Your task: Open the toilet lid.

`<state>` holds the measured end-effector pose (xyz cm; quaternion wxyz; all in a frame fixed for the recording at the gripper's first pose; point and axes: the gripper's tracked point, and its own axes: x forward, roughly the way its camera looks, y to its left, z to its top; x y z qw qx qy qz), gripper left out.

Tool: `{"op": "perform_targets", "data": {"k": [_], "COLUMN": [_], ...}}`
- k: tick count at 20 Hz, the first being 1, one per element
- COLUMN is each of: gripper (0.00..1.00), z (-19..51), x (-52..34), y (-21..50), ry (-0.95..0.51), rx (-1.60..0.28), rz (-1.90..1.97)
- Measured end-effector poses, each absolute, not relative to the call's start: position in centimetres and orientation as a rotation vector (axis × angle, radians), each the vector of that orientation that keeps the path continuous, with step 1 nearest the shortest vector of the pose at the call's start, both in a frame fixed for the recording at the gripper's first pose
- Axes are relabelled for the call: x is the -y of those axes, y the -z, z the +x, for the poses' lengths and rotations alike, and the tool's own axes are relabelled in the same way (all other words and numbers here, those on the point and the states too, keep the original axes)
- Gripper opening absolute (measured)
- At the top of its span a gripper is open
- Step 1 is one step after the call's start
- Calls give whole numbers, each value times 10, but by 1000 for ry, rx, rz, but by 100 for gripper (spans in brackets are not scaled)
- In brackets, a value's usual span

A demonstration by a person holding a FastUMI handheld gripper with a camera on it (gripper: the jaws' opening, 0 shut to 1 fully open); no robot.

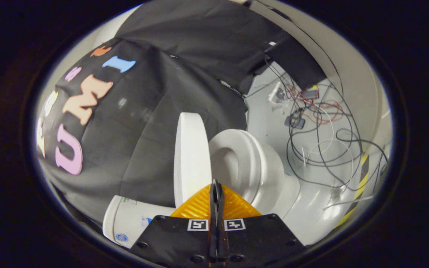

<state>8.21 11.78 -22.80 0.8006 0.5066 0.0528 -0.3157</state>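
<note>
Black cloth wall (184,56) behind everything, draped and creased. Pale floor (311,208) off to the right of the toilet, glossy, catching glare. White toilet (266,175) just ahead of the fingers and a little right, view tilted so the bowl leans over. Seat (237,149) down on the bowl, a broad white ring with a shadowed opening. Lid (191,156) raised, standing on edge nearly upright, close against the cloth wall, its thick white rim facing the camera; sits directly ahead of the fingertips and slightly left, touching or nearly touching them, cannot tell which. White cylinder (129,223) lying left of the fingers at the foot of the wall, with small blue and green marks, too blurred to make out. Tangle of black, white and red cables (322,145) spread over the floor beyond the toilet, well apart from it. Yellow-and-black striped tape (361,175) running along the floor at the far right. Small dark box (295,121) among the cables. Gripper (215,190) low in the middle, black body with two square markers, orange ribbed fingers (196,208) pressed together to a thin dark seam, closed on nothing, tips pointed at the base of the lid's rim.
</note>
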Motion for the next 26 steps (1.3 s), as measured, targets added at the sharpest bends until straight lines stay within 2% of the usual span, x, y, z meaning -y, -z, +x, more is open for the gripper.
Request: {"op": "perform_targets", "data": {"k": [4, 10, 16, 26], "gripper": [1, 1, 2, 2], "z": [95, 112, 130, 169], "x": [-133, -170, -198, -281], "y": [174, 118, 84, 36], "ry": [614, 517, 386, 191], "rx": [-58, -96, -145, -118], "rz": [952, 669, 367, 122]}}
